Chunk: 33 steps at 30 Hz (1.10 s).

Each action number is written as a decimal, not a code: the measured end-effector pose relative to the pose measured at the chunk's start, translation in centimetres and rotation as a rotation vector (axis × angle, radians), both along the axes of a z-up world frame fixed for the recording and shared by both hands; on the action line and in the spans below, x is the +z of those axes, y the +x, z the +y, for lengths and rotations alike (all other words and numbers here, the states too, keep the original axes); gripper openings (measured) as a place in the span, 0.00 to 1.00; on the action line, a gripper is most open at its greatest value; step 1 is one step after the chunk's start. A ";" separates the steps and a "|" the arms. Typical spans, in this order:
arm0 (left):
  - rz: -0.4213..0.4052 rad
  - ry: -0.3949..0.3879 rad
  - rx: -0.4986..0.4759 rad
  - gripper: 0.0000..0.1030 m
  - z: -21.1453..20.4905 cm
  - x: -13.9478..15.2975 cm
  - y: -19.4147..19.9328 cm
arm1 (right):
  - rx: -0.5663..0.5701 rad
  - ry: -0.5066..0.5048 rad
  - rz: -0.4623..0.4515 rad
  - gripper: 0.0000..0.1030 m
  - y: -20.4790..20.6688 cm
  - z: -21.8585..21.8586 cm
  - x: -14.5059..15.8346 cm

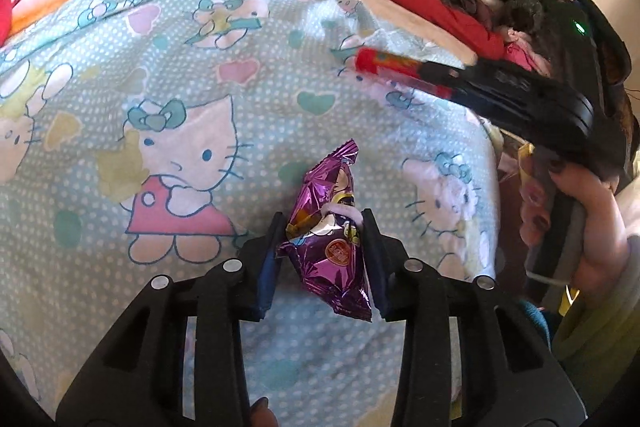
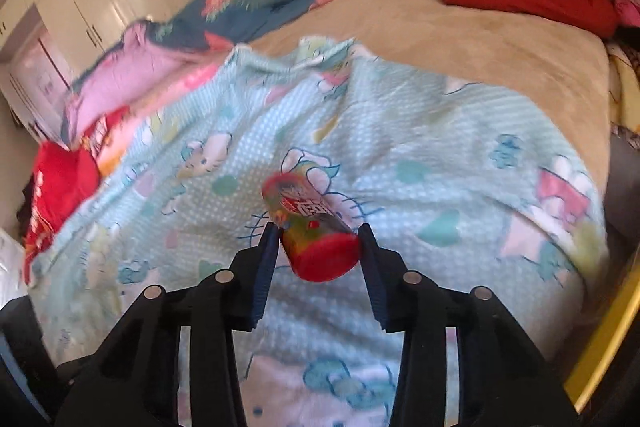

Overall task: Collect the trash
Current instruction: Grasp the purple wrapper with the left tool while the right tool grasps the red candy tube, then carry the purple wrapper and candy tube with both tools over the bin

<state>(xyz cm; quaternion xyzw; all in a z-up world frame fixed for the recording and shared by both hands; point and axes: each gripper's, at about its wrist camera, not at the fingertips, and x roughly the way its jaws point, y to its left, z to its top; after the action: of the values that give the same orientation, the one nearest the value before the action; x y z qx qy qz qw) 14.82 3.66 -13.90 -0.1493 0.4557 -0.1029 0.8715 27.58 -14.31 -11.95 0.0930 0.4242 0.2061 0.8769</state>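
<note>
Left wrist: my left gripper (image 1: 320,227) pinches a purple wrapper (image 1: 330,239) over the blanket (image 1: 160,75). My right gripper (image 2: 318,235) clamps a red tube (image 2: 312,231).

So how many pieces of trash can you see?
2. A purple foil wrapper sits in the left claw, and a red cup-shaped container in the right claw. Bedding could hide more.

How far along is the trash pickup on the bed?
Done: nothing looks binned yet; no bin is in view. In hand: the left gripper pinches a purple foil snack wrapper, and the right gripper grips a red-capped tube. Left: both pieces need dropping off; no other trash shows on the cartoon-cat blanket.
</note>
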 end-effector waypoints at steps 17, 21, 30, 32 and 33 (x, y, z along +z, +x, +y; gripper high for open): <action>-0.116 -0.003 -0.091 0.29 -4.8 5.3 -0.5 | -0.121 0.089 -0.117 0.37 -8.0 -8.2 4.9; -0.139 0.000 -0.125 0.29 -6.6 6.3 -0.9 | -0.172 0.099 -0.128 0.37 -9.2 -10.8 5.8; -0.170 0.006 -0.192 0.29 -10.2 7.9 -1.6 | -0.258 0.107 -0.137 0.36 -11.9 -15.9 6.5; -0.175 0.007 -0.205 0.29 -10.9 8.1 -1.8 | -0.271 0.100 -0.139 0.36 -12.5 -17.0 6.6; -0.178 0.008 -0.214 0.29 -11.5 8.3 -1.9 | -0.277 0.098 -0.140 0.36 -12.8 -17.5 6.6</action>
<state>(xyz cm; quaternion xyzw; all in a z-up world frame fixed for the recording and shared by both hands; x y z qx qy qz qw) 12.90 -7.82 -5.62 -0.0868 0.3904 -0.2066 0.8930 14.77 -31.78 -5.31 0.1787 0.3349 0.1098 0.9186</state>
